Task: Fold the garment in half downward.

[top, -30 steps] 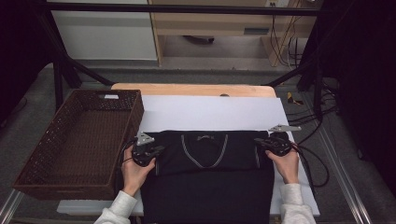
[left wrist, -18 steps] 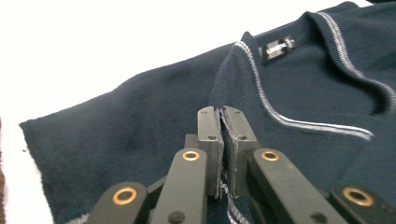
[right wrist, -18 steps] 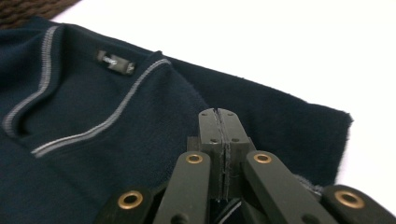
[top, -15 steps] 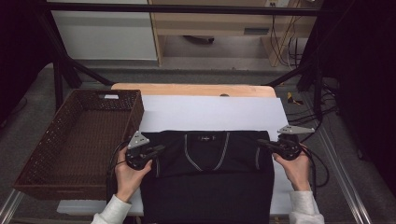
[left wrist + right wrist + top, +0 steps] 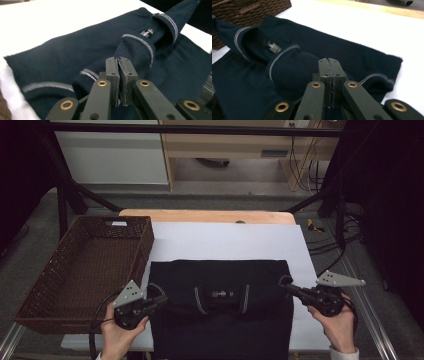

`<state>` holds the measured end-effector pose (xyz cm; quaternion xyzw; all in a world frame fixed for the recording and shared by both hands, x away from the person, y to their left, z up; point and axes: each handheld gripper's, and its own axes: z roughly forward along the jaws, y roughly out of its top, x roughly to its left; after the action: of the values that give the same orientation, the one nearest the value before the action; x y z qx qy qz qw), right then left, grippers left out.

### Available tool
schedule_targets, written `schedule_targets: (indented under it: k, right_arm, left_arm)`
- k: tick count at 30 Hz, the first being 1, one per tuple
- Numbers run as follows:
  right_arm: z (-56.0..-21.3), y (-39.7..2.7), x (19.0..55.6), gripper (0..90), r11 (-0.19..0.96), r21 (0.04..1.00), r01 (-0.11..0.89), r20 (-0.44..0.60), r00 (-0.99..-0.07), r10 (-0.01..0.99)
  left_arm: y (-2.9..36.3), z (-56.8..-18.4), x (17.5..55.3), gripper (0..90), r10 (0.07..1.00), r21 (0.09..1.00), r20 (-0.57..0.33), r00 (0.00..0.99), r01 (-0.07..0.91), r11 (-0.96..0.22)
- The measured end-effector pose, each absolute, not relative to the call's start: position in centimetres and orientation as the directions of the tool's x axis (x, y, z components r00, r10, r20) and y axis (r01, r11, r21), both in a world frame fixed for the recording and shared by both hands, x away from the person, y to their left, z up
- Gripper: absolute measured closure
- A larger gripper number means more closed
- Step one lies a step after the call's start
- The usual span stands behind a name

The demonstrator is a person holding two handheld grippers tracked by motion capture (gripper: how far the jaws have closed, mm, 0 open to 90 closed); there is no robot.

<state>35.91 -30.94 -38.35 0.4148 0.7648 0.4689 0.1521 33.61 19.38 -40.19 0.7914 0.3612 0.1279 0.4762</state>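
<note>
**Sweater pinched at both shoulders**

Left gripper [image 5: 161,301] clenched on the sweater [image 5: 220,320], jaws pressed flat together in the left gripper view with a fold of dark knit caught between the pads [image 5: 120,75]. Just ahead of those jaws, a raised ridge of cloth with a pale striped trim; beyond it, the neck label [image 5: 147,32]. Rest of the sweater spread out past and to both sides of the jaws.

Right gripper [image 5: 286,287] likewise clamped on the sweater, jaws meeting with a thin seam of cloth pinched between them [image 5: 329,72]. To the left of those jaws in the right gripper view, a rolled bulge of knit edged with a pale stripe, the label [image 5: 272,46] farther off, and the basket [image 5: 249,10] beyond that.

From above: both grippers pointing inward toward each other, sweater stretched between them on the white sheet [image 5: 225,242]. Basket [image 5: 80,270] just outside the left gripper. Hands [image 5: 117,335] gripping from below.
</note>
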Motion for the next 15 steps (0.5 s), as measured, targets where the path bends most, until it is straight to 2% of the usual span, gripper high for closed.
schedule_targets:
  k: [8,11,13,15]
  right_arm:
    - [-43.0,-31.3,33.2,90.0,0.231,0.737,0.635,0.233,-0.559,0.796]
    - [-44.9,-31.4,32.9,88.9,0.233,0.694,0.682,0.255,-0.534,0.806]
    - [-45.5,-31.2,33.0,85.9,0.233,0.689,0.686,0.253,-0.529,0.810]
    - [-45.2,-30.9,33.2,75.0,0.228,0.714,0.662,0.247,-0.543,0.803]
  left_arm:
    - [18.8,-44.4,31.5,83.7,0.681,0.778,-0.161,0.714,0.517,-0.358]
    - [18.5,-45.3,31.6,77.4,0.679,0.765,-0.181,0.711,0.536,-0.357]
    - [18.1,-45.3,31.9,73.6,0.673,0.773,-0.180,0.718,0.526,-0.355]
    - [17.4,-45.1,32.2,65.4,0.670,0.791,-0.171,0.722,0.506,-0.343]
